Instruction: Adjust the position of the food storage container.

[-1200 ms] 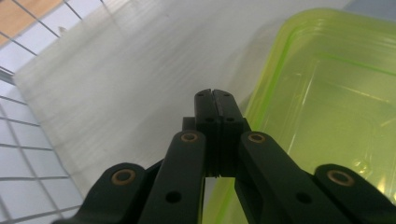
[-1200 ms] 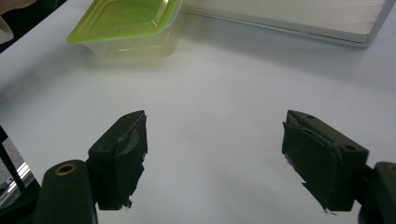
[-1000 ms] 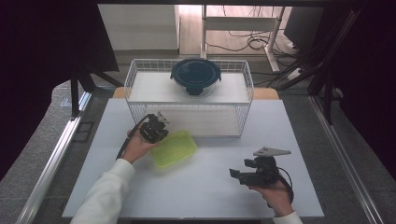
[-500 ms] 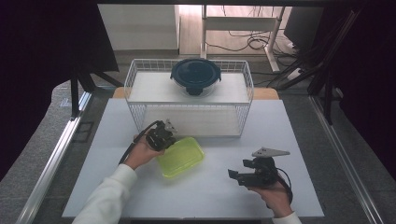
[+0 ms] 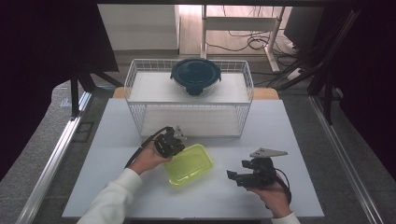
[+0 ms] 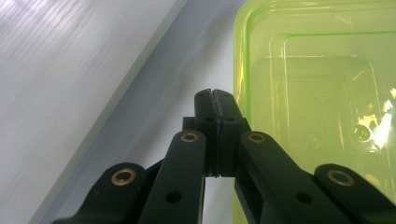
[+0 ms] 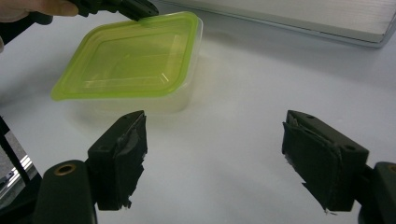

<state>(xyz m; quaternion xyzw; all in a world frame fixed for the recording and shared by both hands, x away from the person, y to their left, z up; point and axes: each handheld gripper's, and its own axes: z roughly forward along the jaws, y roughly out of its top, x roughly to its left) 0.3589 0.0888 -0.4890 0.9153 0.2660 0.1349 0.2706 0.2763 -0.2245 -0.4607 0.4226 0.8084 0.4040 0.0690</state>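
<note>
Since the earlier frame, left gripper (image 5: 176, 140) and green-lidded container (image 5: 189, 164) shifted rightward across the table (image 5: 280, 135). Its jaws are clenched at the lid's rim. Right gripper (image 5: 233, 176) hovers released, well apart from the container.

Left gripper (image 5: 175, 140) jaws closed; right gripper (image 5: 232, 176) jaws apart.

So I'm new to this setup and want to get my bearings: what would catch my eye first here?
The bright yellow-green lidded container stands out on the white table, with the shut left tool at its lid's corner. Behind it sits a white wire basket with a dark round lidded bowl on top. The right tool is open above the table, right of the container.
</note>
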